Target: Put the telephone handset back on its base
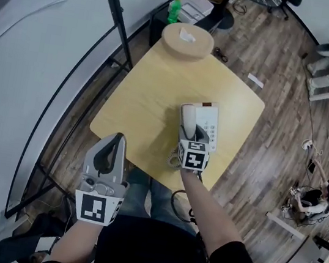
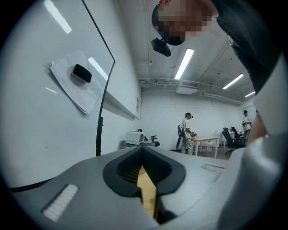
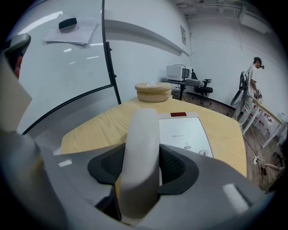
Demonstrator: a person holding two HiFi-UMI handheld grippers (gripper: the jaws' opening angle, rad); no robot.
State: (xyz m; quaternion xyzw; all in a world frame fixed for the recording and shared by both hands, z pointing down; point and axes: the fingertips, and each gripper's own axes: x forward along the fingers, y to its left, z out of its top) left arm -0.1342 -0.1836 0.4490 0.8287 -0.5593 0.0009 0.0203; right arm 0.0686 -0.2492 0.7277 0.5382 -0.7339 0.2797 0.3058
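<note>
A white telephone handset is held lengthwise in my right gripper, which is shut on it. It hangs over the left side of the white telephone base, which lies in the middle of the light wooden table. Whether the handset touches the cradle I cannot tell. A coiled cord shows beside the gripper. My left gripper stays off the table's near-left corner, its jaws shut with nothing between them.
A round wooden box stands at the table's far corner. A dark whiteboard stand runs along the left of the table. Behind the box are a green bottle and a low cabinet. People and desks are far off to the right.
</note>
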